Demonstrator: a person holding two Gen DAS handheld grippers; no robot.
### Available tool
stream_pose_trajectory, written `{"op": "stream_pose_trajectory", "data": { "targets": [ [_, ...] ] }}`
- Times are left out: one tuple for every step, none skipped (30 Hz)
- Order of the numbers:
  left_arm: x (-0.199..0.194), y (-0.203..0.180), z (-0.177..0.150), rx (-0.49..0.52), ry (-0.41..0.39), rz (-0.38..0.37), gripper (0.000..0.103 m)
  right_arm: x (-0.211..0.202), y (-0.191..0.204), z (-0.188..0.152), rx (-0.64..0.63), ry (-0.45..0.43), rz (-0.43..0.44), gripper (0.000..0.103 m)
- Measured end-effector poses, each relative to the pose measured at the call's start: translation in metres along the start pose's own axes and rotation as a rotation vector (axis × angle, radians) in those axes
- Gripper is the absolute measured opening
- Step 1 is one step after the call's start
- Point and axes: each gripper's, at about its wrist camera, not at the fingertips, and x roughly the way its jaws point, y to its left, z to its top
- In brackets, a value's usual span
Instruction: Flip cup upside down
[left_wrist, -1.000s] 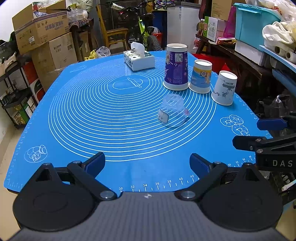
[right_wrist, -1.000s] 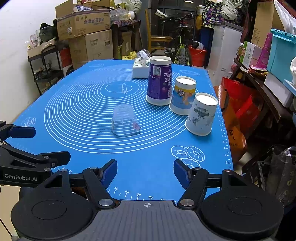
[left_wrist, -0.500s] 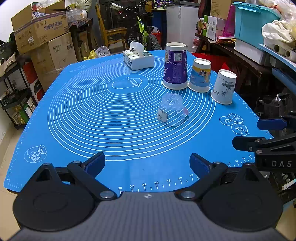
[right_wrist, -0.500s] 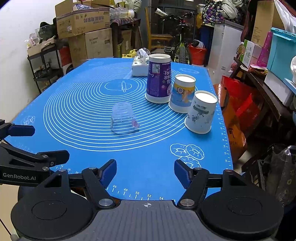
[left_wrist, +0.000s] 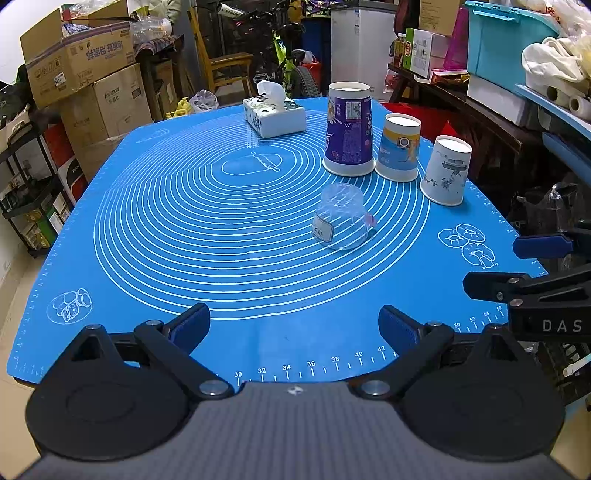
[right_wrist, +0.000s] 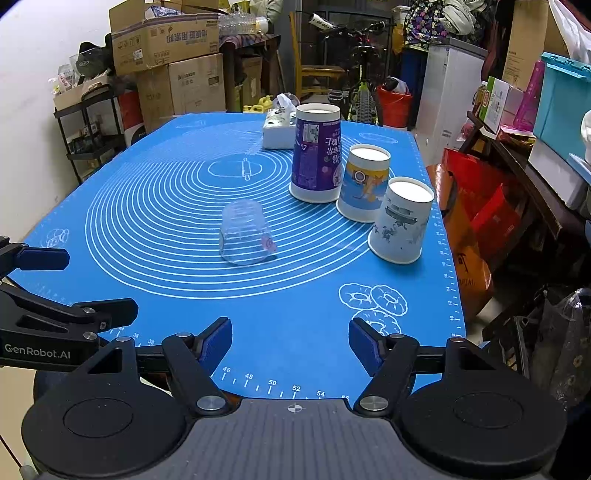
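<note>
Both views have shifted only slightly since a second ago; nothing on the mat (left_wrist: 155, 258) has moved. Left gripper (left_wrist: 294, 325) and right gripper (right_wrist: 290, 341) hover over the near edge, fingers spread, holding nothing. Mid-mat, the clear cup (left_wrist: 341, 218) stands mouth-down. Behind it, three inverted paper cups (left_wrist: 400, 147) stand in a row, and farthest, a tissue box (left_wrist: 275, 118).

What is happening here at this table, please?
A person holds two grippers over the near edge of a blue mat. The left gripper and the right gripper are both open and empty. Four cups stand upside down: a clear cup and three paper cups behind it.
</note>
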Motion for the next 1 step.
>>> {"op": "stream_pose_trajectory", "data": {
  "targets": [
    [-0.0001,-0.0003,-0.0004,0.002,-0.001,0.001,0.097,0.0006,-0.0007,0.0002,0.0,0.002,0.001,0.075]
  ]
}}
